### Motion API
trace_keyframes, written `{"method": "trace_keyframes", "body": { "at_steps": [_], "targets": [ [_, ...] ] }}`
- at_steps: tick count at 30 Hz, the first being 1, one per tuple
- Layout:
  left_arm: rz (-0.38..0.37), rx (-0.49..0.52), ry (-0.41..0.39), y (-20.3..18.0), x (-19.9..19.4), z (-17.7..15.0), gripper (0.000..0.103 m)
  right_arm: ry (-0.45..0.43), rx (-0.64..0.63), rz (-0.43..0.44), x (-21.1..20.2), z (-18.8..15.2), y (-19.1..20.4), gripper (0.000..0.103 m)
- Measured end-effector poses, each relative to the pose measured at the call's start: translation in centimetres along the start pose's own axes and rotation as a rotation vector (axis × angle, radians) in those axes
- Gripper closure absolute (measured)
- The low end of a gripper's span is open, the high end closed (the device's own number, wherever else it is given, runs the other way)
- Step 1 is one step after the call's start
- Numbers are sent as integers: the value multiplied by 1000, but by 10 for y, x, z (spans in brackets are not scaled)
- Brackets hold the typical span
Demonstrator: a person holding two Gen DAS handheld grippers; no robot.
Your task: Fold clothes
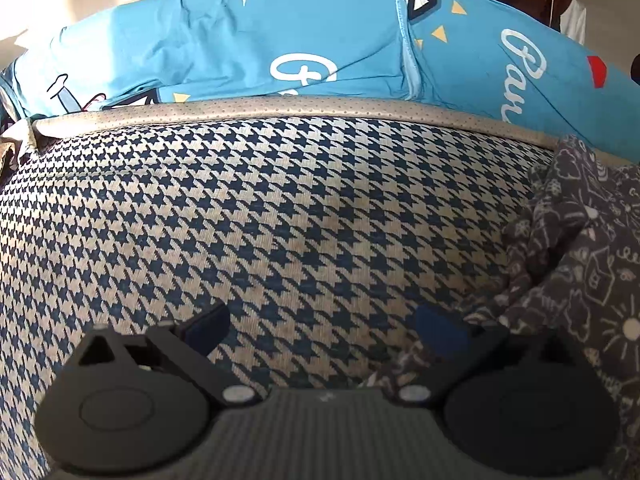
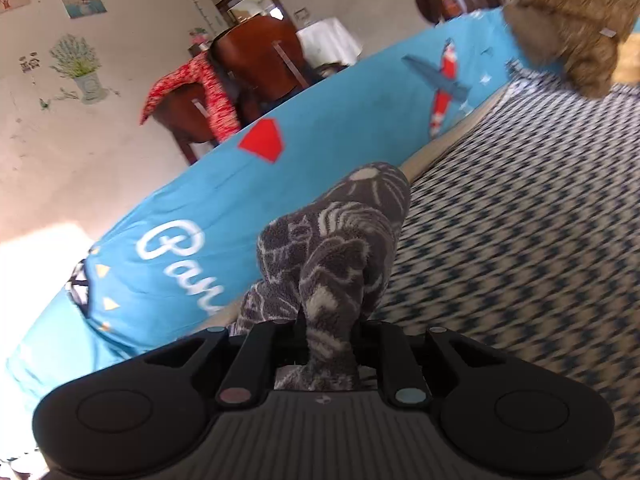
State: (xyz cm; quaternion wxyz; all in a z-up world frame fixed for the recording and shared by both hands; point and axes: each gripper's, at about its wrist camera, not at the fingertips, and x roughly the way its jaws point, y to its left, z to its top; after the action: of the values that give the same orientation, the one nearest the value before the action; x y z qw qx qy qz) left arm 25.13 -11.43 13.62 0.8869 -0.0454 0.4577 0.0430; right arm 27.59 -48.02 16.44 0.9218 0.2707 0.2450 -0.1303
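Left tongs (image 1: 322, 326) gape empty; right tongs (image 2: 328, 332) pinch one grey patterned garment (image 2: 340, 240).

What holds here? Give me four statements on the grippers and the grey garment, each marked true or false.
1. The right gripper is shut on the grey patterned garment. True.
2. The left gripper grips the garment too. False: its jaws stand open over the houndstooth surface, with the garment beside its right finger.
3. A blue printed cloth lies beyond the houndstooth surface. True.
4. The grey garment is neatly folded. False: it is bunched and crumpled.
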Motion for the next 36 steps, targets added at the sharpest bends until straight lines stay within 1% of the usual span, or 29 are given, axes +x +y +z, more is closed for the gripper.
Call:
{"method": "trace_keyframes", "body": {
  "at_steps": [2,8,10,13,15,17,20,22,23,24,25,26,27,31,36],
  "targets": [
    [-20,4,0,0,-6,-6,0,-9,8,-30,-8,3,-11,88],
    [-39,13,9,4,-22,-29,0,-22,30,-124,-31,9,-41,88],
    [-45,1,16,8,-27,-37,0,-3,28,-153,-30,8,-50,88],
    [-58,-34,31,15,-32,-48,0,56,29,-196,-24,6,-63,87],
    [-67,-60,42,20,-35,-54,0,87,34,-206,-22,4,-71,81],
    [-76,-86,52,25,-37,-60,0,97,27,-225,-25,3,-75,75],
    [-83,-109,59,29,-40,-68,0,82,-2,-233,-38,3,-77,72],
    [-83,-118,60,30,-41,-72,0,50,-25,-251,-51,3,-77,66],
    [-83,-122,61,31,-42,-75,0,35,-31,-256,-58,3,-78,61],
    [-82,-127,62,31,-42,-77,0,20,-38,-262,-65,3,-79,58],
    [-80,-133,64,32,-42,-79,0,4,-44,-268,-71,3,-80,58],
    [-78,-138,66,33,-42,-82,0,-7,-47,-268,-78,4,-81,58],
    [-77,-143,68,33,-42,-84,0,-4,-41,-251,-84,3,-82,58],
    [-65,-146,70,36,-43,-92,0,30,-47,-147,-103,-3,-78,58],
    [-63,-135,61,36,-44,-100,0,49,-128,-17,-126,-21,-60,58]
  ]
}}
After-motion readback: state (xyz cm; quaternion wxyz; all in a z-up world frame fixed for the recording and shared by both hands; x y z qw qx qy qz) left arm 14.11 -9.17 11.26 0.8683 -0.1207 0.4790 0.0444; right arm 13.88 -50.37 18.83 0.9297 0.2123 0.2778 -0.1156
